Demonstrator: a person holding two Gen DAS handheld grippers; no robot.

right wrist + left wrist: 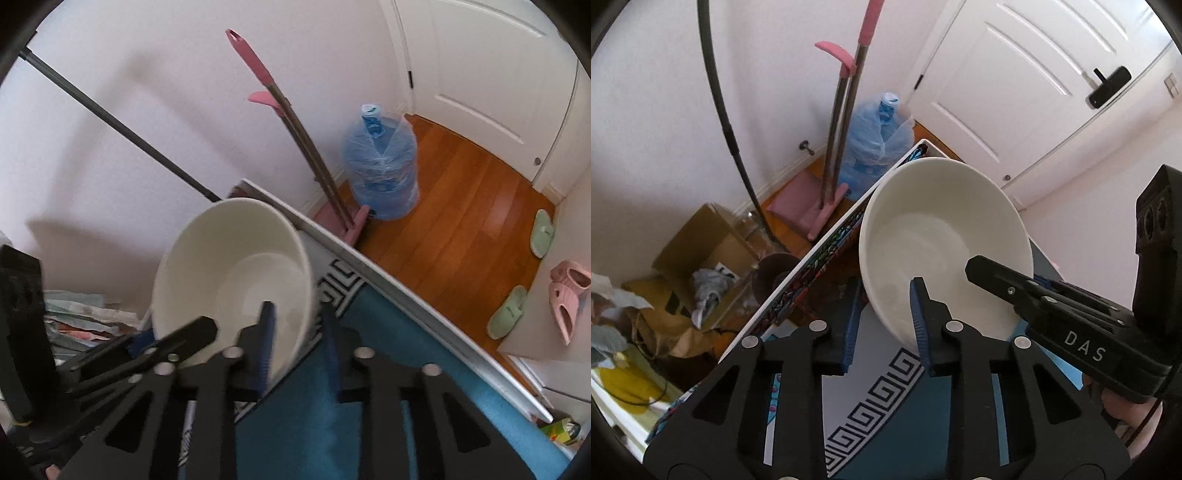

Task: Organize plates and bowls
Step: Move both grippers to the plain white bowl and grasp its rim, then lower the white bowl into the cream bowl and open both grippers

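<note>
Both the left claw (884, 321) and right claw (297, 347) pinch opposite rims of a white bowl (942, 236), which could slip if either thin grip loosens.

White bowl (934, 236), teal cloth (314, 424) with key-pattern border

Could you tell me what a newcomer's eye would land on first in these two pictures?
First the white bowl, dead centre, with both grippers clamped on its rim: the left gripper near side, the right gripper opposite. Behind stand the blue water jug and the pink mop by the wall.
</note>
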